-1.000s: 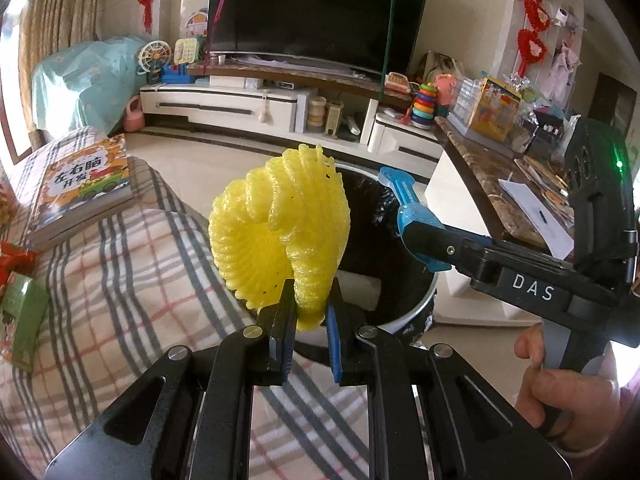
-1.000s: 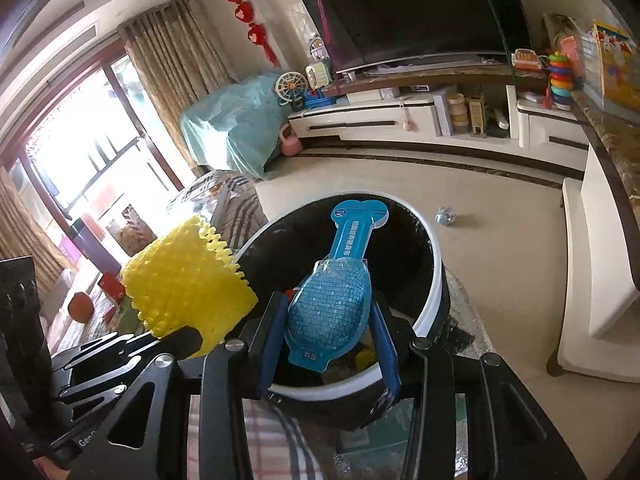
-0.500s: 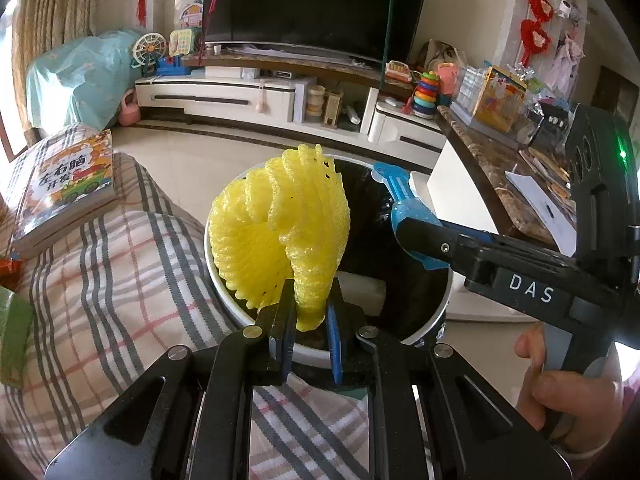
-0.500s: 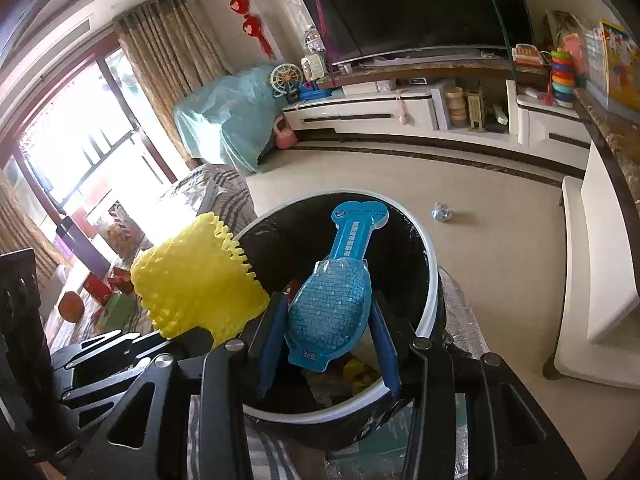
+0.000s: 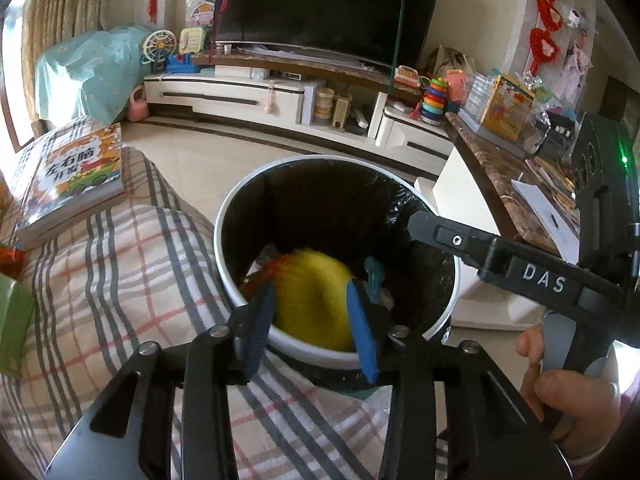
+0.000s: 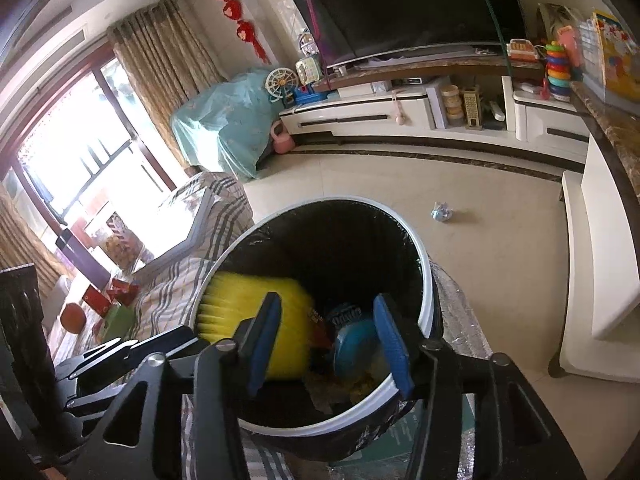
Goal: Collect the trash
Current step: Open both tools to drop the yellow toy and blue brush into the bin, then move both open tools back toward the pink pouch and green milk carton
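Left wrist: yellow foam net point(image 5: 310, 300) dropped into bin point(image 5: 224, 236).

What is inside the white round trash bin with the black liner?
Inside the white round trash bin lie a yellow foam net sleeve and a blue plastic blister pack, both blurred. Orange scraps show between them; anything lying deeper is covered.

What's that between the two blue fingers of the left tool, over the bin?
In the left wrist view, the yellow foam net shows blurred between the left gripper fingers, apparently dropping into the trash bin. The jaws have just been opening and no longer pinch it.
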The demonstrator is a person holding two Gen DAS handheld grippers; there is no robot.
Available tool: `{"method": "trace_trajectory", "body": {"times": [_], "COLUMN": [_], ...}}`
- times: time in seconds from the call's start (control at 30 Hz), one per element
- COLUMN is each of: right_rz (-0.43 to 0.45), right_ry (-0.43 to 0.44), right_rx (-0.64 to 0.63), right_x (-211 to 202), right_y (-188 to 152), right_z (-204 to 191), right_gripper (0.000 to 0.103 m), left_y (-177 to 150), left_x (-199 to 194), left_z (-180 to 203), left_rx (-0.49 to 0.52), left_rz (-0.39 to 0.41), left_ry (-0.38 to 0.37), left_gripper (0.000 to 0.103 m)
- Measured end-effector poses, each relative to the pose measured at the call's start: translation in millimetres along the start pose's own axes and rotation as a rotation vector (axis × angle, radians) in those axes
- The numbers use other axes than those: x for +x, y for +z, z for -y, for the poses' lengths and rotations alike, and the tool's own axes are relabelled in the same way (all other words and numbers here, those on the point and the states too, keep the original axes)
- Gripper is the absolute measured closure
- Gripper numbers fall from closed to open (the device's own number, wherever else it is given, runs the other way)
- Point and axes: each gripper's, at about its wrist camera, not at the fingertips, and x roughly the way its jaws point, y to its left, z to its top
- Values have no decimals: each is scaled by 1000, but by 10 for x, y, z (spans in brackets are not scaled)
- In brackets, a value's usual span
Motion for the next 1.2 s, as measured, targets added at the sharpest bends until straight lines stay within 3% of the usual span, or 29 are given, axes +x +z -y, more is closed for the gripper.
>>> {"method": "trace_trajectory", "body": {"times": [0.27,0.7,1.2], "right_rz": [40,-19,-106], "right_ry": [23,111,191], "right_rx": [9,-59,-127], "right_x": [-158,-146,81], "right_y": [-76,-429,-747], "right_z": [-116,-710,-1393], "right_gripper": [28,25,22], "left_y": [-300,-900,-1307], "left_x": [-207,-710,-1157], "left_z": [-239,-942,-1616], "left_rx": [-78,-256,-369], "left_rz": [0,3,25], "left_ry": [29,124,226], "left_gripper": [58,57,53]}}
